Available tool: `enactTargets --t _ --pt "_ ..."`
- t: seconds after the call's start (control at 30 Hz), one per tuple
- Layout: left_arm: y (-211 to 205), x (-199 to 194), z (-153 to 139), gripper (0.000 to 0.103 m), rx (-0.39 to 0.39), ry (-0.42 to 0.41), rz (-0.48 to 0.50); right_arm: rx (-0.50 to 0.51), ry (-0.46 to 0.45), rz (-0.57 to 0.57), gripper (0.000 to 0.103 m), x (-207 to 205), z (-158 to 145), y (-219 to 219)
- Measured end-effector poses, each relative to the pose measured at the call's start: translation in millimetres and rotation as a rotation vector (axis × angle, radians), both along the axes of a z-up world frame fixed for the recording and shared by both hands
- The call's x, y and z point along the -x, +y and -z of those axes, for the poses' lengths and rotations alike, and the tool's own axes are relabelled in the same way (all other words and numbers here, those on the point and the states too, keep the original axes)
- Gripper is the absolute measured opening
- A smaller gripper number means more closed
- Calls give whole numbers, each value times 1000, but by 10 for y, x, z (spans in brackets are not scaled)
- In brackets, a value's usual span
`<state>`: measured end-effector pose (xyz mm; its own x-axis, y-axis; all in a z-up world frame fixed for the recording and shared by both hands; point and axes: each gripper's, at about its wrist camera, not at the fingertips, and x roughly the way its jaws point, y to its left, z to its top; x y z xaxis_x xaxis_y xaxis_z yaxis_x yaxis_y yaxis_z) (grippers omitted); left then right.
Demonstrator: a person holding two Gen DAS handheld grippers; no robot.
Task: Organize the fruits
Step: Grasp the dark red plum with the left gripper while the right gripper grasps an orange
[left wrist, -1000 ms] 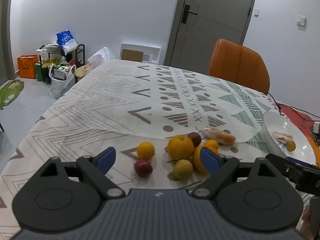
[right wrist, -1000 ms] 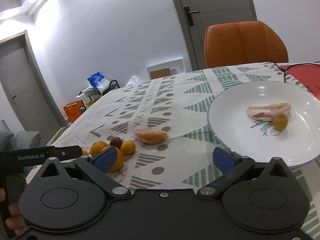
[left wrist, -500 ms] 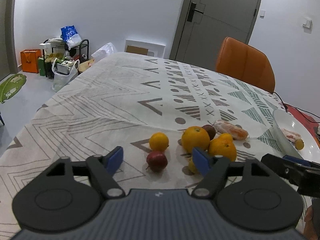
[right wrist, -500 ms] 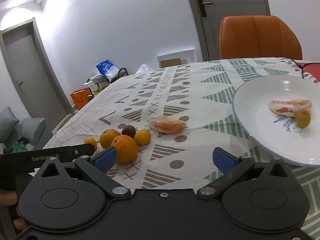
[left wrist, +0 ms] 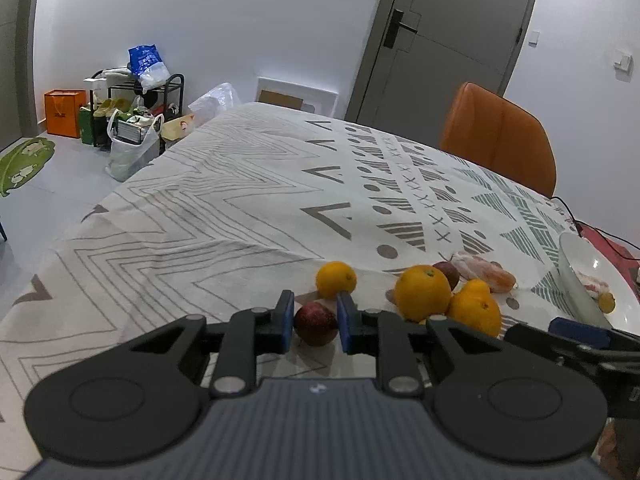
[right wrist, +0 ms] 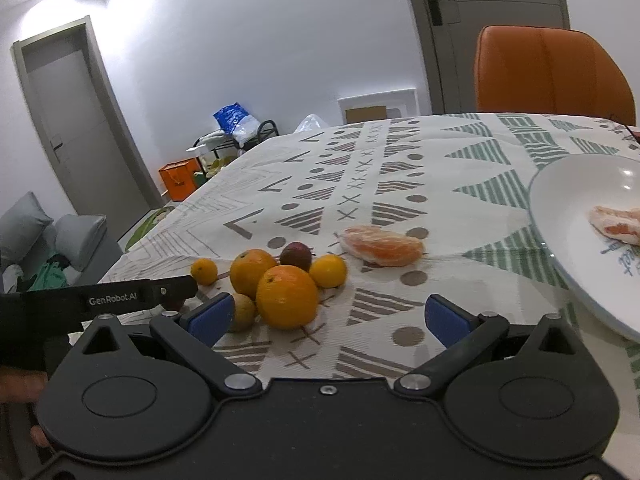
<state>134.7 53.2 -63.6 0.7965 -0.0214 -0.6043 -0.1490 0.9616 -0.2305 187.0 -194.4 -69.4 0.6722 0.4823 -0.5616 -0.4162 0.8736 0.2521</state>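
Note:
My left gripper (left wrist: 315, 322) is shut on a dark red round fruit (left wrist: 316, 323) resting on the patterned tablecloth. Beyond it lie a small orange (left wrist: 336, 280), two larger oranges (left wrist: 422, 293), another dark red fruit (left wrist: 447, 274) and a peeled citrus piece (left wrist: 486, 274). My right gripper (right wrist: 327, 318) is open and empty, just short of the fruit pile (right wrist: 286, 295). The peeled piece also shows in the right wrist view (right wrist: 382, 246). A white plate (right wrist: 560, 208) at the right holds a peeled piece (right wrist: 618, 226).
An orange chair (left wrist: 498, 136) stands at the table's far side. A black cable (left wrist: 592, 228) runs by the plate. The left gripper's body (right wrist: 100, 300) reaches in from the left of the right wrist view. Bags and a rack (left wrist: 132, 116) stand on the floor.
My left gripper moved forward and closed its fingers on the dark red fruit. My right gripper swung left, toward the fruit pile, so the plate slid to the right edge.

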Motion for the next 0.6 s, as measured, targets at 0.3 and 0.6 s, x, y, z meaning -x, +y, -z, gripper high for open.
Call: enactTargets --t 0.3,0.6 --pt "22 37 -39 21 -4 -7 -2 3 18 -56 82 -115 3 203" --pt "-2 66 -132 21 -14 -15 11 -14 50 -60 37 -152 35 191"
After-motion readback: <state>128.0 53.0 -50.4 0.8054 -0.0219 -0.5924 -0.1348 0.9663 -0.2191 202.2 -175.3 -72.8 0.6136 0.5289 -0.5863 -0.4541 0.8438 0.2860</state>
